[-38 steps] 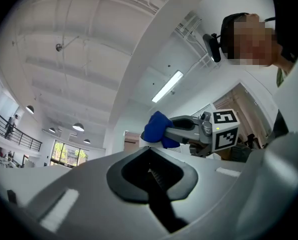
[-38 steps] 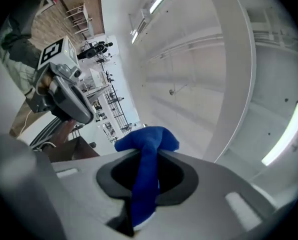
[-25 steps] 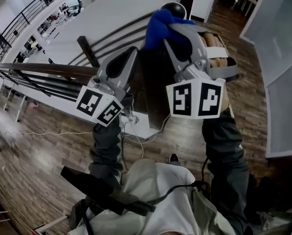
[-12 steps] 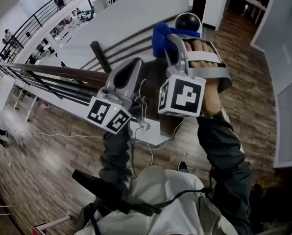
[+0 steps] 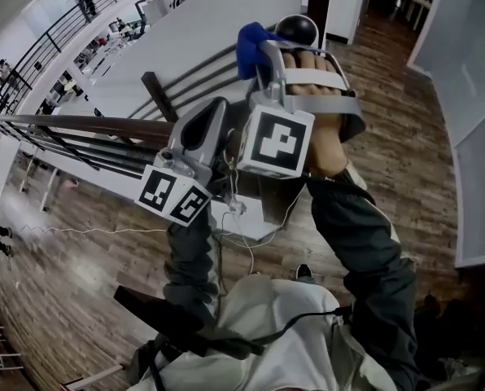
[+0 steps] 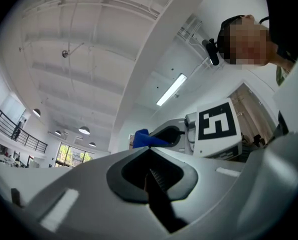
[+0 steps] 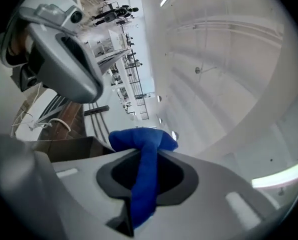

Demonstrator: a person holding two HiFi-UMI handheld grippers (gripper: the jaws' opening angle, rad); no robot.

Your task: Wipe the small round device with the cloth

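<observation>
In the head view the small round device (image 5: 296,28) is a black dome at the top, partly hidden behind my right gripper (image 5: 259,50). That gripper, strapped to a hand, is shut on a blue cloth (image 5: 249,41), which bunches out just left of the device; whether the two touch I cannot tell. The right gripper view shows the cloth (image 7: 144,181) pinched in the shut jaws of the right gripper (image 7: 145,151). My left gripper (image 5: 216,111) sits lower left, raised beside the right one. The left gripper view shows my left gripper (image 6: 149,156) shut, nothing between its jaws.
A dark wooden handrail (image 5: 80,123) on black bars runs across the left, with a dark post (image 5: 159,96). A white power strip (image 5: 251,222) with cables lies on the wooden floor (image 5: 389,137) below. White panels (image 5: 470,96) stand at the right. People are far off at the upper left.
The right gripper has rolled and shifted left, and its marker cube now faces the camera close to the left gripper. The cloth stays pinched beside the device. The left gripper barely moved.
</observation>
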